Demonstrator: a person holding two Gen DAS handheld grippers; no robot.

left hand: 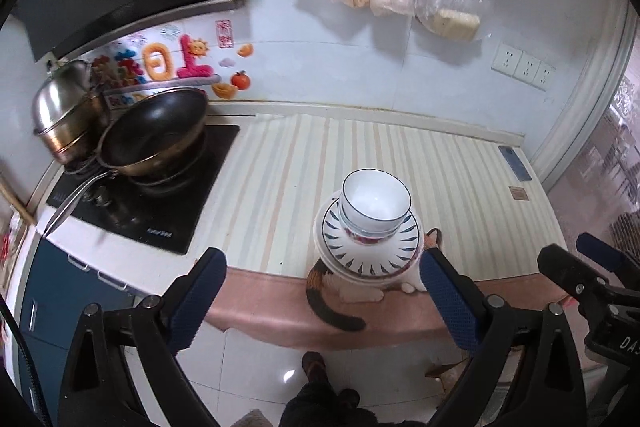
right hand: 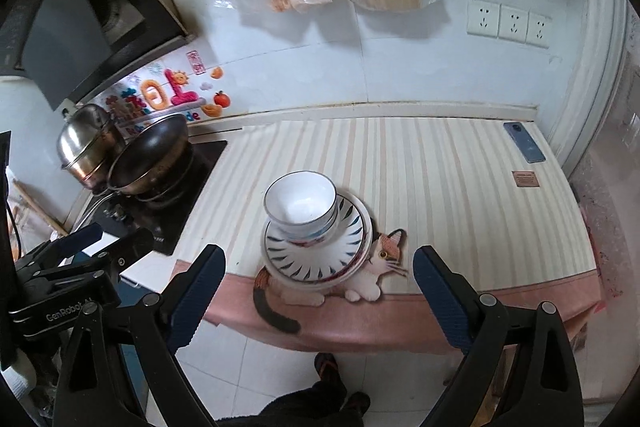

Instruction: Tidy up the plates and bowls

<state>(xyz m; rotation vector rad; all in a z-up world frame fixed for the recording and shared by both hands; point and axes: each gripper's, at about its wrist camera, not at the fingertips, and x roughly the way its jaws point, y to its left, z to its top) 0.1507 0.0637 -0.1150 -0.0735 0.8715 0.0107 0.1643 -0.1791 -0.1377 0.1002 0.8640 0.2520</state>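
We are holding the left claw (left hand: 322,287) and right claw (right hand: 318,285) spread wide, pinching nothing | bowls (right hand: 301,205) are sitting on plates (right hand: 320,259) near the desk (right hand: 460,187) edge | a bump could be knocking them off

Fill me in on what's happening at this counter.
A person stands at the counter holding a gripper in each hand. The left gripper and the right gripper are both open and hold nothing, hanging near the counter's front edge. Between them sits one stack: bowls nested on top of plates, resting on the striped mat with a cat picture. A pan and a pot sit on the stove to the left.
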